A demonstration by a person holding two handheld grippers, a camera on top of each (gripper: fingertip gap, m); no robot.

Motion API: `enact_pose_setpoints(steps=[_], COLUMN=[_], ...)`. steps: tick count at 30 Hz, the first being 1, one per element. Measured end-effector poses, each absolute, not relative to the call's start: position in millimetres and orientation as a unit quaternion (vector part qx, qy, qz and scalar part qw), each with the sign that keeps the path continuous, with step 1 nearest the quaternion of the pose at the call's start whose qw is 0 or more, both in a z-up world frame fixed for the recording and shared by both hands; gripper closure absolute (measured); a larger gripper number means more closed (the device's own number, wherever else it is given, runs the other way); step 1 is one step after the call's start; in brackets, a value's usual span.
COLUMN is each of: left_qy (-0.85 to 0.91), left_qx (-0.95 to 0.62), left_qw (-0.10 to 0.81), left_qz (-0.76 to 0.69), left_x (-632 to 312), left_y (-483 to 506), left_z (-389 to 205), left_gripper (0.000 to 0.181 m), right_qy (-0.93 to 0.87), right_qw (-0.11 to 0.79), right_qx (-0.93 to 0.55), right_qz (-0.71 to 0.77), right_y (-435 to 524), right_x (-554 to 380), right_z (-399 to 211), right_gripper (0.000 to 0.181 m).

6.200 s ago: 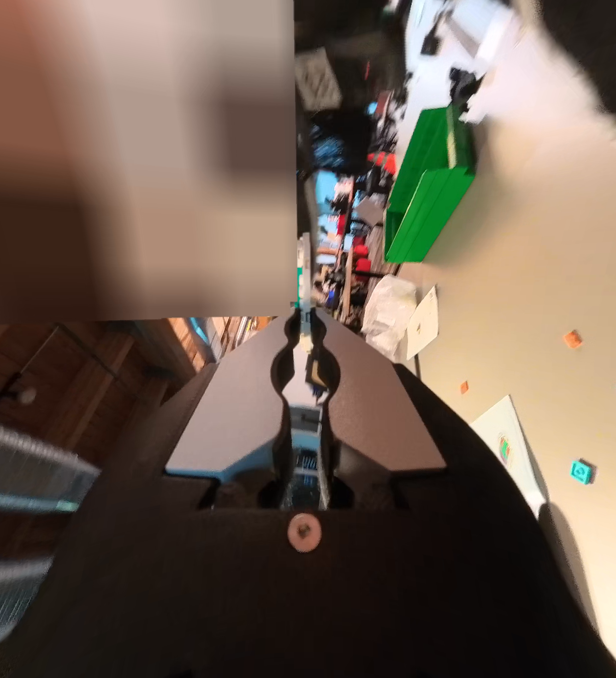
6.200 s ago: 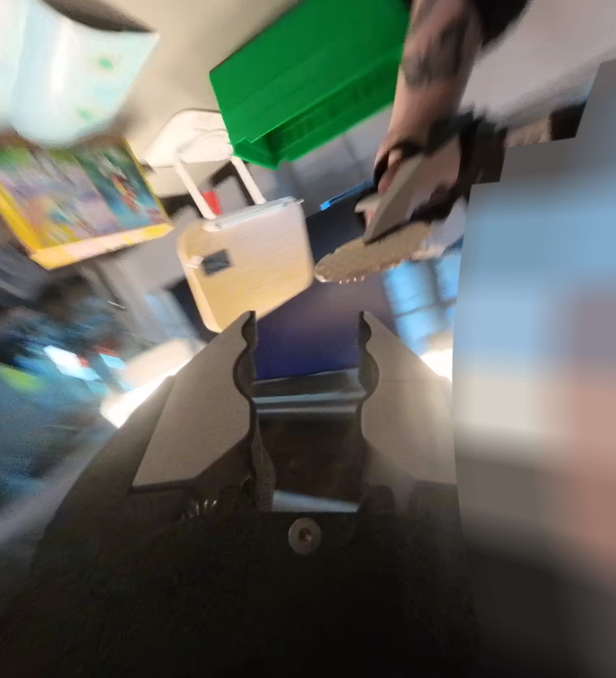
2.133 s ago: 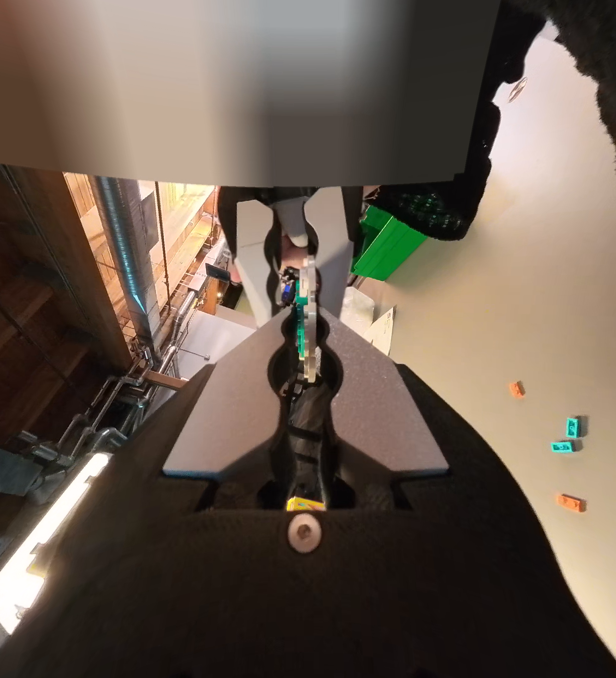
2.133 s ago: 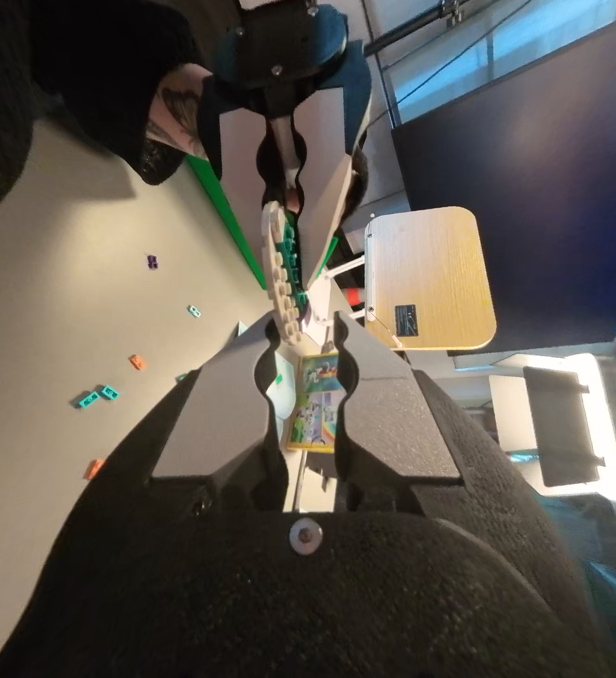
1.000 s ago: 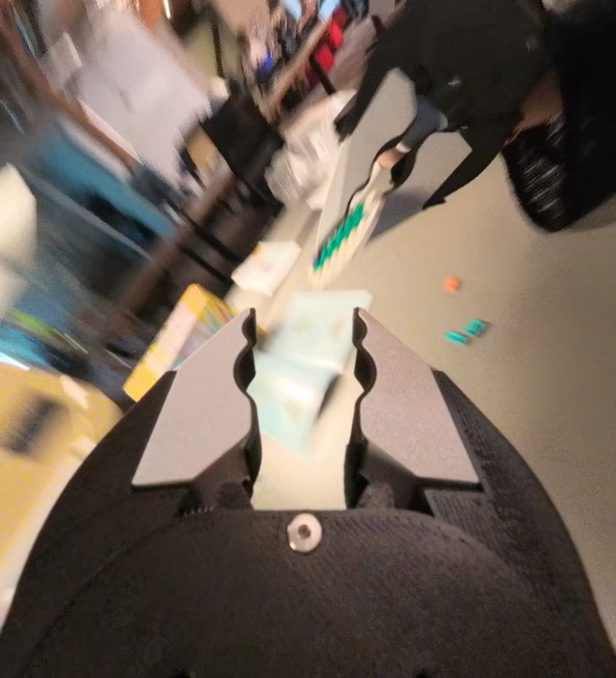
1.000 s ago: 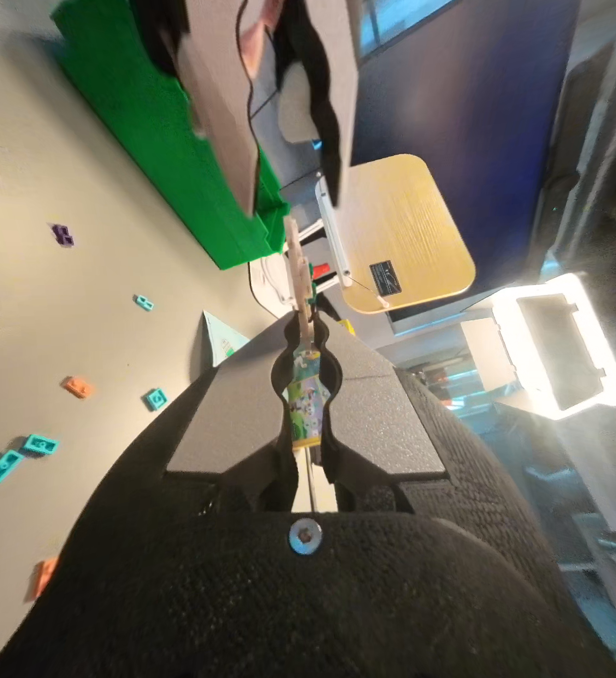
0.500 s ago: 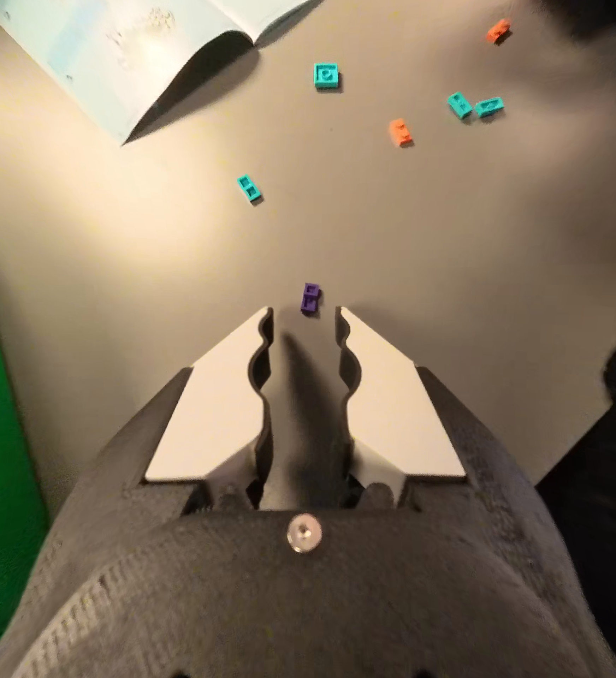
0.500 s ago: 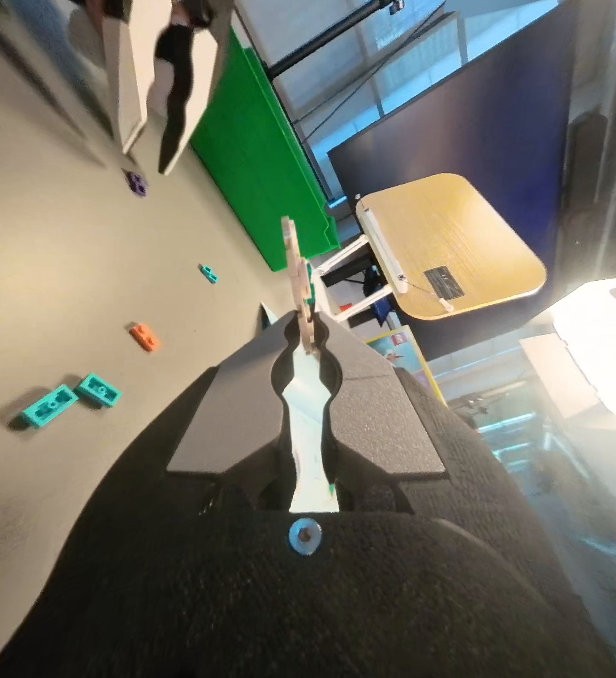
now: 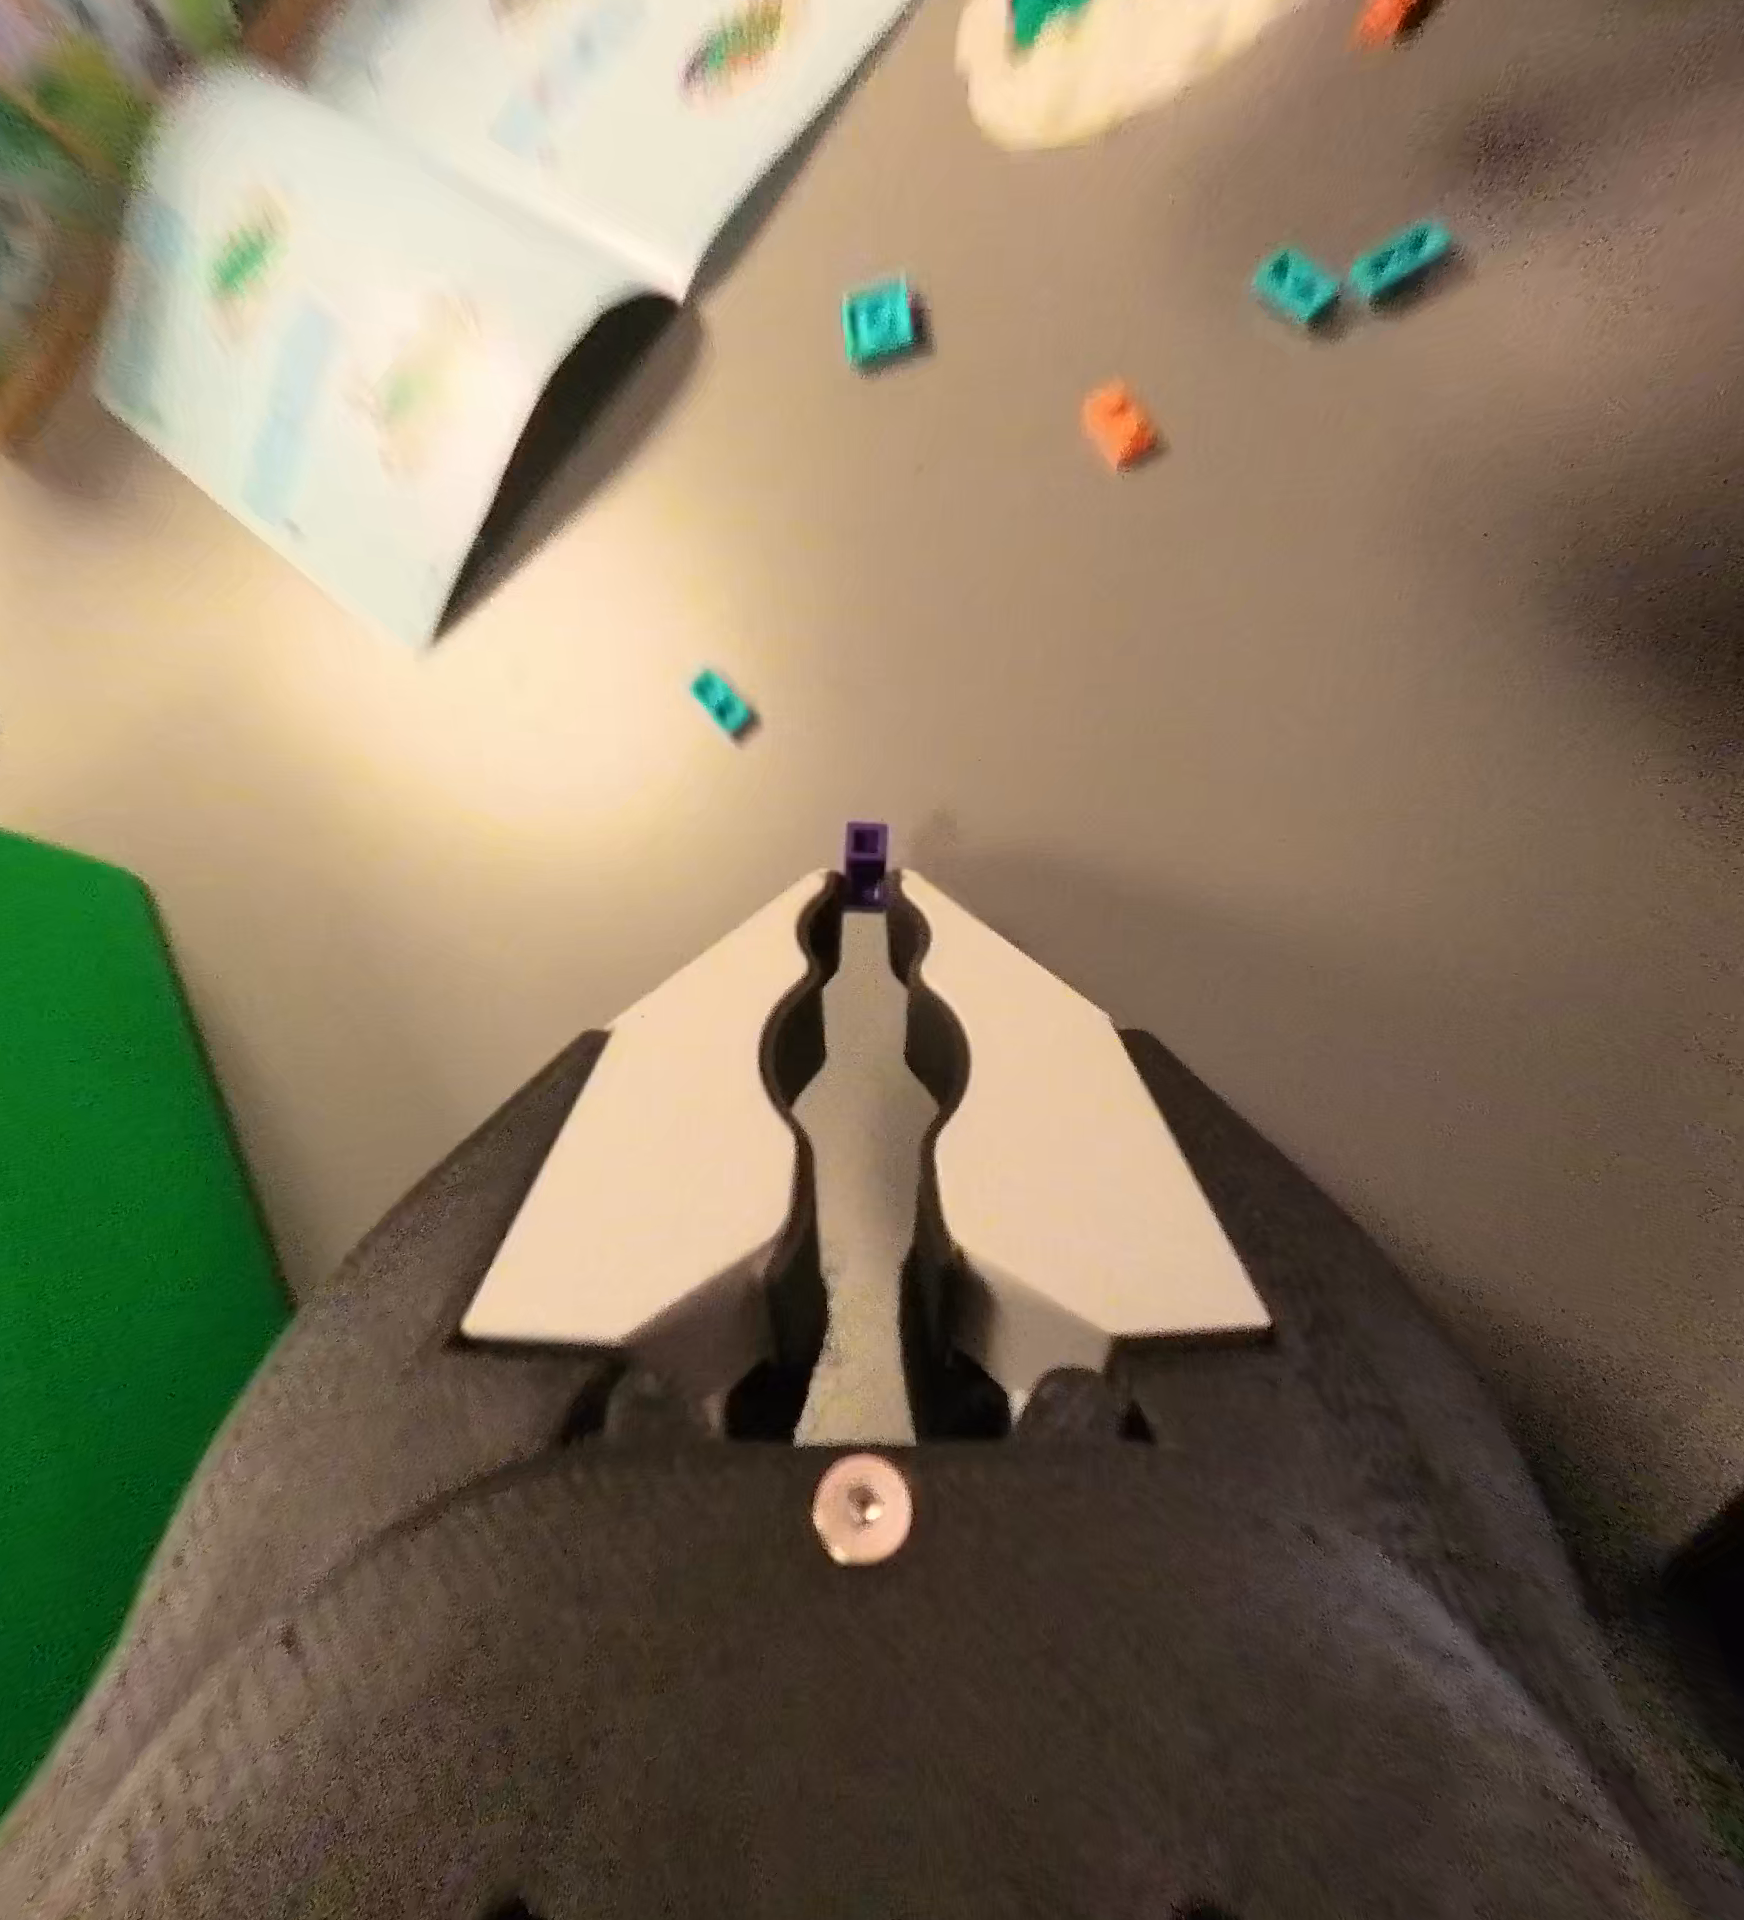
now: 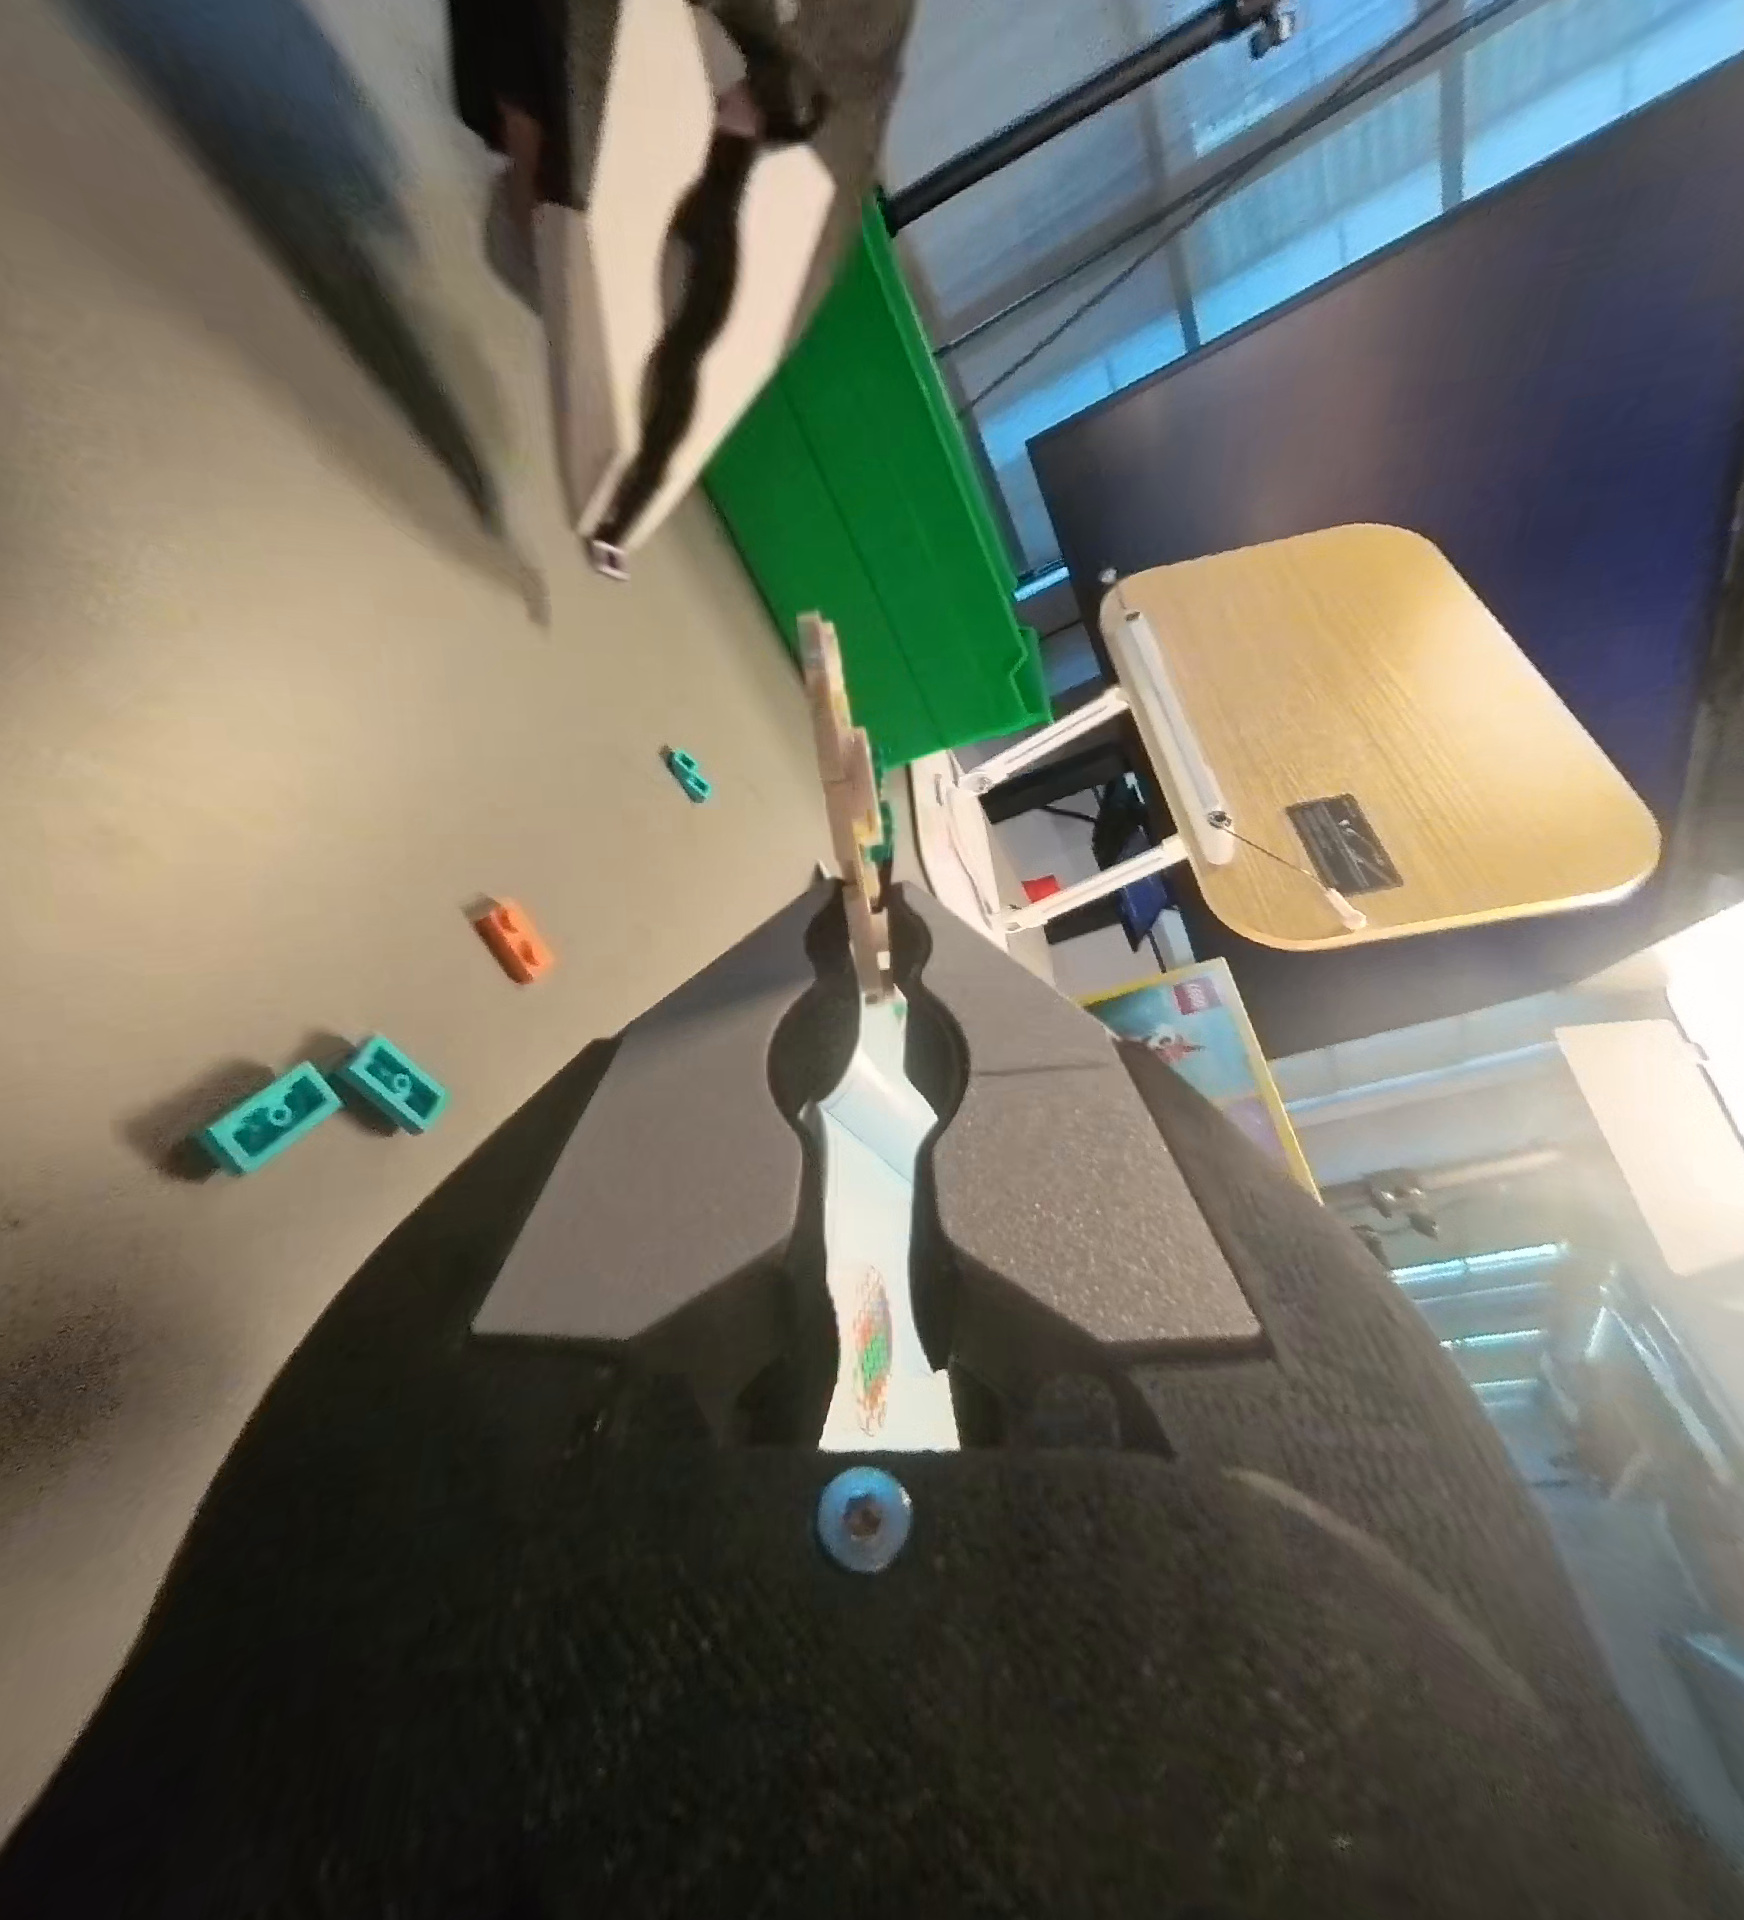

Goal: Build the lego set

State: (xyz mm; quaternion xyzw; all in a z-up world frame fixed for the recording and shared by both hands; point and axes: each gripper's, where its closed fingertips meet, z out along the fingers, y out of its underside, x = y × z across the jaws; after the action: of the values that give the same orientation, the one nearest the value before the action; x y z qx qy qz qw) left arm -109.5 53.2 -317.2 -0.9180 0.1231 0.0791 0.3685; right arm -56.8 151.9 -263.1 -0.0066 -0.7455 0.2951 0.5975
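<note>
My left gripper (image 9: 866, 878) is shut on a small purple brick (image 9: 866, 850) and holds it at its tips over the grey table. My right gripper (image 10: 863, 883) is shut on the tan round lego plate (image 10: 837, 727), held edge-on, with green bricks on its far side. In the right wrist view the left gripper (image 10: 610, 545) shows at the top, its tips close above the table. Loose teal bricks (image 9: 882, 329) (image 10: 322, 1114) and an orange brick (image 9: 1119, 421) (image 10: 515, 940) lie on the table.
An open instruction booklet (image 9: 411, 312) lies at the far left of the left wrist view. A green bin (image 9: 37, 1195) (image 10: 878, 540) stands at the table's side. The lego box (image 10: 1200, 1039) and a wooden side table (image 10: 1367, 727) stand beyond the table edge. Across from one pair of fingers to the other is roughly 12 cm.
My left gripper has closed on the purple brick that lay just ahead of its open tips. My right gripper still holds the round plate and has tilted a little.
</note>
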Motion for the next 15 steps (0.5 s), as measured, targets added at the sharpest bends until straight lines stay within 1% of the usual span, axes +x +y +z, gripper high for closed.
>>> enact_pose_setpoints(steps=[4,7,9,12,15], left_qy=[0.192,0.238,0.276,0.365,0.418], left_qx=[-0.875,-0.821,-0.783,-0.714,-0.689], left_qw=[0.422,0.474,0.491,0.481,0.456], left_qz=[0.136,0.214,0.265,0.354,0.377], left_x=[-89.1,-80.4,-74.3,-64.0,-60.3], left_y=[83.4,103.8,112.3,119.6,121.8], left_z=[-287.0,-259.5,-247.7,-241.3,-248.3], left_gripper=[0.174,0.174,0.174,0.174,0.174], right_qy=[-0.753,-0.752,-0.748,-0.741,-0.739], right_qw=[0.593,0.593,0.595,0.597,0.596], right_qx=[0.027,0.047,0.052,0.047,0.036], right_qz=[0.283,0.284,0.29,0.303,0.311], right_y=[138.2,129.9,127.5,127.8,130.5], right_x=[-52.2,-47.2,-44.7,-43.1,-44.0], right_z=[-269.0,-270.5,-268.1,-263.3,-261.0], right_gripper=[0.177,0.177,0.176,0.176,0.176])
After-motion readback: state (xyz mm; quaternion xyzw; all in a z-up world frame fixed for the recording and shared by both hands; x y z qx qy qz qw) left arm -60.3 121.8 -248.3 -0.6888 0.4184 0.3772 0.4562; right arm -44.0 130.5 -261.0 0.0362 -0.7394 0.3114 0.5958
